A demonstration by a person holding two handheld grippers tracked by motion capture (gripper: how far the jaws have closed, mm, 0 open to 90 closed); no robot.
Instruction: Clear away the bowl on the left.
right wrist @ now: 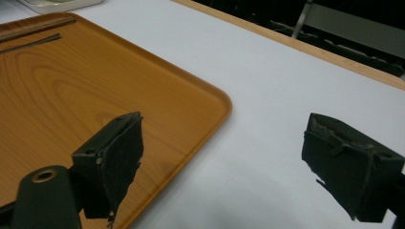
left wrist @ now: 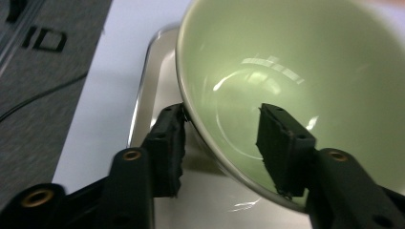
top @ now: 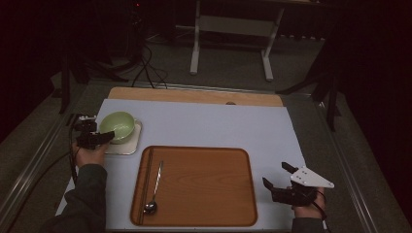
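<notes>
A pale green bowl [top: 117, 126] [left wrist: 296, 71] stands on a small metal tray [top: 127, 148] [left wrist: 153, 71] at the mat's left. My left gripper [top: 109, 133] [left wrist: 222, 133] straddles the bowl's near rim, one jaw outside against the wall and the other inside the bowl, with a gap still showing at the inner pad. My right gripper [top: 274, 173] [right wrist: 222, 152] hovers open and empty over the white mat, just right of the wooden tray [top: 204, 184] [right wrist: 71, 81]. A metal spoon [top: 154, 189] and dark chopsticks [top: 147, 179] lie along that tray's left side.
The white mat [top: 218, 126] covers a wooden tabletop whose far edge [top: 194, 95] shows behind it. Cables and a white table frame [top: 231, 43] stand on the dark floor beyond. Metal rails run along both sides of the table.
</notes>
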